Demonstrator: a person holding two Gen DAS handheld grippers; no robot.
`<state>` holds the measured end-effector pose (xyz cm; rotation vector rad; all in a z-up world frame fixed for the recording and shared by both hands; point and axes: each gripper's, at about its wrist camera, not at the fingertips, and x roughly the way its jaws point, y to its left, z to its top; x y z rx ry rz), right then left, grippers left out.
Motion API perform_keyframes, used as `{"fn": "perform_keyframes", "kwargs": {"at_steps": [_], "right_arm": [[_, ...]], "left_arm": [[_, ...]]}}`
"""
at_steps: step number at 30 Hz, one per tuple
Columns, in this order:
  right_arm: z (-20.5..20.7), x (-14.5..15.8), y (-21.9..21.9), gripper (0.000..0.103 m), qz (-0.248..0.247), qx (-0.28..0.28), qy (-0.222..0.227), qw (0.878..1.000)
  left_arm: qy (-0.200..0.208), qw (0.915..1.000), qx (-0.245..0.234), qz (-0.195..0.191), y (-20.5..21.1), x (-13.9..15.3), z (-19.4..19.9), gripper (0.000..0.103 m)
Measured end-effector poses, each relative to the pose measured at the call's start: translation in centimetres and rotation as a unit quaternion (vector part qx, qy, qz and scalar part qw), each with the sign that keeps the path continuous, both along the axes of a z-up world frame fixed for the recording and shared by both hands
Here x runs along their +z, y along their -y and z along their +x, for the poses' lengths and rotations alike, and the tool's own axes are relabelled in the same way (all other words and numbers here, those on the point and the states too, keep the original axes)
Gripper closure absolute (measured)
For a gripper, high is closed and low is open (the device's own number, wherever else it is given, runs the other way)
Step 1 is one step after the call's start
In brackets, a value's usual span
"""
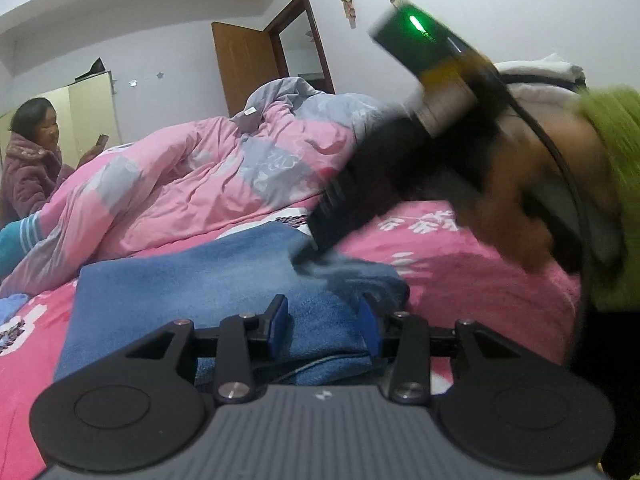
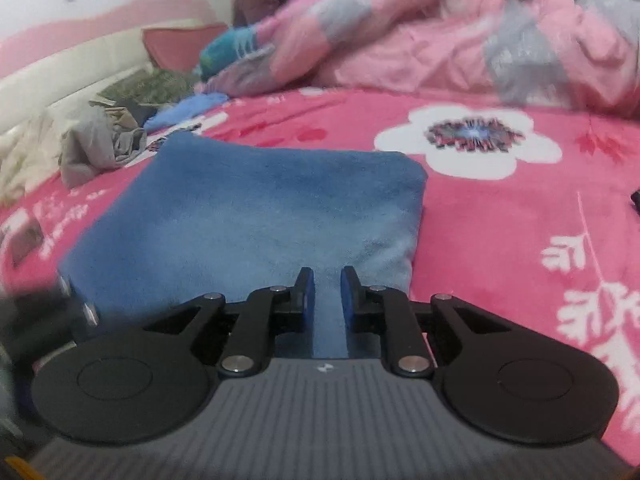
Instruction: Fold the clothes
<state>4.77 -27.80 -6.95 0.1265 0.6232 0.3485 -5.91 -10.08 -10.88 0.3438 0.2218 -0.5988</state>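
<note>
Pink floral bedspread (image 2: 500, 216) carries folded blue towel (image 2: 256, 208); no legible writing.

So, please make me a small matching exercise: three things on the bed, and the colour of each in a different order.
Things:
1. folded towel
2. bed sheet
3. crumpled cloth

Colours:
a. grey
b. blue
c. pink with white flowers

Pairs: 1-b, 2-c, 3-a
</note>
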Motion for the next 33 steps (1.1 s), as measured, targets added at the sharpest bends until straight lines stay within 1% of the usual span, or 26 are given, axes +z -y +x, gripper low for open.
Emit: {"fn": "perform_keyframes", "kwargs": {"at_steps": [1, 7, 8, 9, 11, 13, 14, 15, 16, 18, 19, 20, 21, 22, 25, 27, 28, 31, 33], "right_arm": [[0.8, 0.2, 0.2, 0.088, 0.001, -0.003, -0.003, 1.000], [6.2, -1.7, 0.8, 0.086, -0.027, -0.015, 0.007, 0.999], [6.8, -2.2, 1.0, 0.086, -0.025, -0.015, 0.011, 1.000], [7.1, -2.3, 1.0, 0.086, -0.021, -0.015, 0.009, 1.000], [7.4, -0.8, 0.6, 0.086, -0.034, -0.016, -0.002, 0.999], [7.2, 0.5, 0.2, 0.085, -0.046, -0.011, 0.015, 0.999], [7.3, 0.7, 0.2, 0.086, -0.039, -0.012, 0.022, 0.999], [7.9, 0.3, 0.2, 0.086, -0.028, -0.016, 0.016, 0.999], [8.6, -0.7, 0.2, 0.086, -0.021, -0.020, -0.001, 1.000], [9.3, -2.6, -0.1, 0.087, -0.028, -0.014, -0.008, 0.999], [9.4, -2.8, -0.3, 0.087, -0.036, -0.013, -0.008, 0.999], [9.4, -2.1, -0.6, 0.086, -0.047, -0.013, -0.010, 0.999], [9.2, -1.2, -1.0, 0.086, -0.059, -0.015, -0.012, 0.998], [8.5, -0.2, -1.2, 0.085, -0.065, -0.013, -0.003, 0.998], [5.1, 2.7, -1.7, 0.085, -0.070, 0.000, 0.053, 0.996], [2.5, 3.7, -1.7, 0.085, -0.055, 0.002, 0.070, 0.996], [1.0, 3.8, -1.7, 0.085, -0.043, 0.001, 0.072, 0.997], [-2.5, 2.7, -1.0, 0.085, 0.000, 0.000, 0.064, 0.998], [-3.8, 1.0, -0.9, 0.085, 0.004, -0.005, 0.045, 0.999]], "left_arm": [[0.000, 1.0000, 0.000, -0.002, -0.1, 0.0, 0.0, 0.063], [-0.006, 0.9999, 0.003, -0.011, -0.1, 0.0, 0.2, 0.063], [-0.008, 0.9999, 0.003, -0.013, -0.2, 0.1, 0.2, 0.063], [-0.010, 0.9998, 0.002, -0.016, -0.3, 0.1, 0.3, 0.063], [-0.011, 0.9997, 0.000, -0.020, -0.4, 0.0, 0.2, 0.063], [-0.011, 0.9997, 0.000, -0.022, -0.5, -0.1, 0.1, 0.063], [-0.011, 0.9997, 0.001, -0.022, -0.4, -0.1, 0.1, 0.063], [-0.010, 0.9997, 0.002, -0.021, -0.4, -0.1, 0.1, 0.063], [-0.010, 0.9997, 0.003, -0.021, -0.3, -0.1, 0.1, 0.063], [-0.011, 0.9997, 0.004, -0.022, -0.3, 0.0, 0.2, 0.062], [-0.012, 0.9997, 0.003, -0.022, -0.3, 0.1, 0.2, 0.062], [-0.013, 0.9996, 0.003, -0.024, -0.4, 0.1, 0.2, 0.062], [-0.013, 0.9996, 0.002, -0.025, -0.5, 0.0, 0.2, 0.062], [-0.014, 0.9995, 0.001, -0.027, -0.5, 0.0, 0.2, 0.062], [-0.017, 0.9994, 0.000, -0.031, -0.7, 0.0, 0.3, 0.062], [-0.017, 0.9993, -0.001, -0.033, -0.7, 0.0, 0.3, 0.062], [-0.016, 0.9993, -0.002, -0.032, -0.8, 0.0, 0.3, 0.062], [-0.016, 0.9994, -0.003, -0.031, -0.8, -0.1, 0.4, 0.062], [-0.018, 0.9994, -0.002, -0.029, -0.7, -0.1, 0.4, 0.062]]}}
